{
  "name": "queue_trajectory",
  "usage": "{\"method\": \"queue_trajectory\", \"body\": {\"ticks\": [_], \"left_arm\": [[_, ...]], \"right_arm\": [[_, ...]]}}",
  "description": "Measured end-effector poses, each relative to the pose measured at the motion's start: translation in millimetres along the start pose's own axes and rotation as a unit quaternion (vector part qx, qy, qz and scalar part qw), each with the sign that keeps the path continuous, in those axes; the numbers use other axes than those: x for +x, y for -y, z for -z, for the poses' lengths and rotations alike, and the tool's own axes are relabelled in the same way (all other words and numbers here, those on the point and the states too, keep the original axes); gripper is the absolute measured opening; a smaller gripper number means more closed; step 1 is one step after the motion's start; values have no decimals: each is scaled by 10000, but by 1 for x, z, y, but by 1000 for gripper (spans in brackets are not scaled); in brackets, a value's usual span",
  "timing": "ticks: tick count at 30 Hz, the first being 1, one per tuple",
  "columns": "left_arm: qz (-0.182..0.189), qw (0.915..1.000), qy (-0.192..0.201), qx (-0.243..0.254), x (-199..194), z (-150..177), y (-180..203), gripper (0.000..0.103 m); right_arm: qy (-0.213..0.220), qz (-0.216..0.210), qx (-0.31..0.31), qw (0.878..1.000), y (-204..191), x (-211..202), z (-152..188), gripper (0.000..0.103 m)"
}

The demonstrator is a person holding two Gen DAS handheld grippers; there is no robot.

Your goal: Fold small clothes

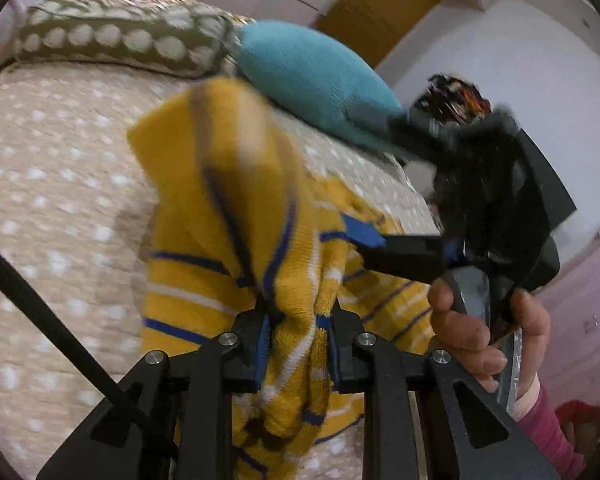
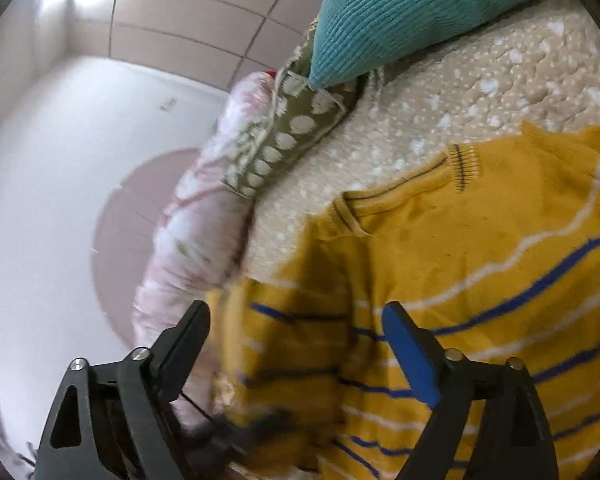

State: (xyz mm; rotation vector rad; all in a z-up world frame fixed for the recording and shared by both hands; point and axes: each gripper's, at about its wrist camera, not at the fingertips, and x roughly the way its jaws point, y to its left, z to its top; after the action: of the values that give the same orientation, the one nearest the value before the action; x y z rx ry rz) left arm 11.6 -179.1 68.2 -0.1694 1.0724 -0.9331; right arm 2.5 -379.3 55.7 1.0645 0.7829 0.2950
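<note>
A yellow knitted sweater with blue and white stripes lies on the bed. My left gripper is shut on a bunched fold of it, and the fabric rises blurred above the jaws. In the right wrist view the sweater spreads flat, its collar and one cuff showing. My right gripper hangs over its striped edge, jaws wide open with nothing pinched. One of its blue pads shows in the left wrist view just above the sweater, held by a person's hand.
The bed has a beige dotted quilt. A teal knitted pillow and an olive dotted pillow lie at its head. A pink bundle of bedding runs along the bed's edge beside the sweater.
</note>
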Motion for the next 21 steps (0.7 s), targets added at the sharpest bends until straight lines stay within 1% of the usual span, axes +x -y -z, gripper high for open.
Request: {"method": "queue_trajectory", "body": {"ticks": [2, 3, 7, 11, 13, 14, 15, 16, 17, 18, 20, 21], "left_arm": [[65, 9999, -101, 51, 12, 4, 4, 22], [71, 9999, -121, 73, 15, 5, 6, 22], [-3, 9999, -85, 67, 15, 6, 8, 24], [-76, 9999, -102, 107, 13, 8, 11, 25], [-120, 9998, -113, 117, 10, 11, 12, 28], [-112, 9998, -119, 104, 8, 14, 14, 34], [-74, 9999, -130, 83, 6, 16, 16, 45], [-12, 9999, -118, 86, 1, 18, 17, 50], [-1, 9999, -84, 110, -3, 19, 20, 56], [-49, 9999, -43, 154, -9, 22, 22, 59], [-233, 9995, -39, 194, -17, 26, 26, 62], [-271, 9994, -47, 193, -21, 28, 28, 62]], "right_arm": [[-25, -190, 57, 9998, 4, 2, 4, 95], [-82, -194, 50, 9998, 6, 4, 6, 95], [-302, -40, -127, 9995, 9, 10, 10, 96], [-493, 144, -631, 9967, -3, 20, 15, 96], [-524, 298, -895, 9942, -10, 23, 21, 95], [-532, 541, -1099, 9910, -14, 26, 23, 85], [-525, 947, -1341, 9850, -17, 29, 25, 55], [-529, 1241, -1518, 9792, -18, 31, 27, 41], [-513, 1250, -1538, 9788, -16, 31, 27, 30], [-453, 1147, -1485, 9812, -14, 28, 26, 27], [-256, 1162, -1522, 9812, -11, 18, 25, 24], [-170, 1173, -1546, 9808, -11, 13, 24, 23]]}}
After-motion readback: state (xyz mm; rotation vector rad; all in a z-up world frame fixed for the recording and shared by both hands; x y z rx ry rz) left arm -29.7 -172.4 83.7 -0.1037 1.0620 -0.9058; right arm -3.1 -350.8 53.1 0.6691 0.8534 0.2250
